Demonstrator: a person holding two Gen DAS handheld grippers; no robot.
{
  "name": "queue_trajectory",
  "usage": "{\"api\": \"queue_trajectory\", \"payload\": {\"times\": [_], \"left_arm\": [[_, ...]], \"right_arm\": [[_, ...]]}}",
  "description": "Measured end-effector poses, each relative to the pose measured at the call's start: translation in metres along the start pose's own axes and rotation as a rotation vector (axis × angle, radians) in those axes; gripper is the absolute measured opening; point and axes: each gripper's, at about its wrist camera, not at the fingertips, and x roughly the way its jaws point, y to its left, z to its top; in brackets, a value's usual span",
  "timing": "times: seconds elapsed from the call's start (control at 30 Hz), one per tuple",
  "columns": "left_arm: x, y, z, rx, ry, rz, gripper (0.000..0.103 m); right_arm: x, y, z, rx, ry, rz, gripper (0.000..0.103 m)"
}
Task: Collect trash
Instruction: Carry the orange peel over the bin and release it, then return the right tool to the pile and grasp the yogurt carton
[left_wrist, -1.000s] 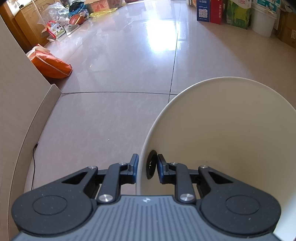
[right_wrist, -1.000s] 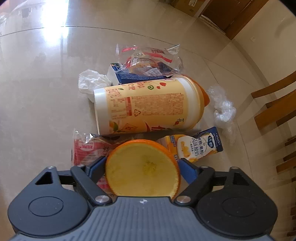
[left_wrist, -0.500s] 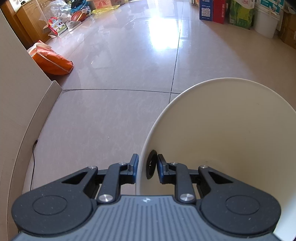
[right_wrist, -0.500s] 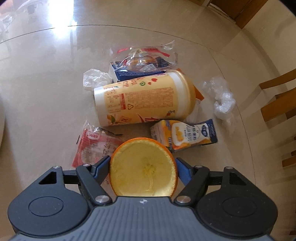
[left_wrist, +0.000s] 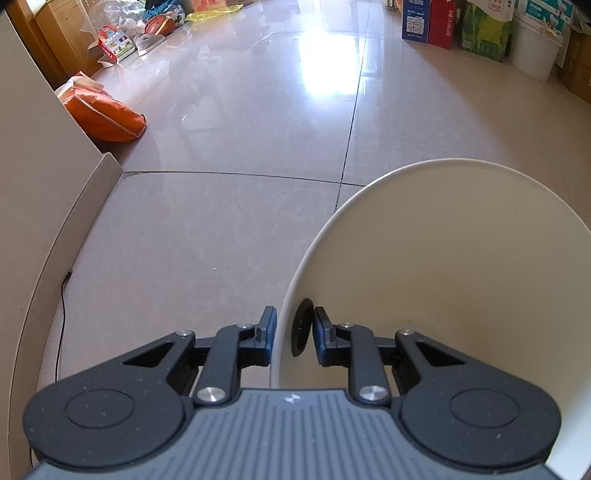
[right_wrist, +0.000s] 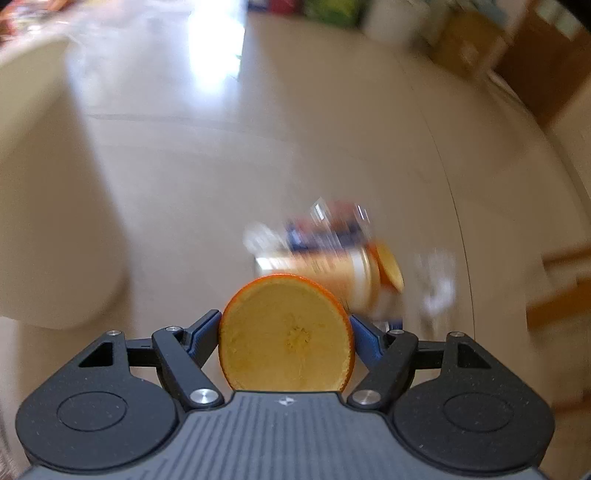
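My left gripper is shut on the near rim of a cream-white bin, one finger outside the wall and one inside; the bin looks empty. My right gripper is shut on an orange half, cut face towards the camera, held high above the floor. Below and beyond it lies the trash pile, blurred: a yellow drink bottle on its side, a blue carton, and crumpled clear plastic. A large cream shape at the left of the right wrist view looks like the bin.
A tan cardboard panel runs along the left, with an orange bag behind it and a thin cable at its foot. Boxes and a white bucket line the far wall. Wooden furniture stands right of the pile.
The right gripper has risen with the orange half, so the trash pile looks smaller, farther off and blurred. The left gripper and the bin have kept still.
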Motion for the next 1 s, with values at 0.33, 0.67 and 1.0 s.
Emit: {"api": "queue_trajectory", "payload": {"times": [0.33,0.67,1.0], "left_arm": [[0.001,0.004,0.000,-0.010,0.005,-0.009,0.022],[0.004,0.003,0.002,-0.012,0.017,-0.014,0.021],[0.004,0.002,0.002,-0.013,0.019,-0.013,0.021]], "right_arm": [[-0.102,0.057,0.070,-0.180,-0.231,0.266,0.079],[-0.105,0.104,0.095,-0.254,-0.223,0.422,0.081],[-0.116,0.096,0.090,-0.236,-0.270,0.407,0.101]]}}
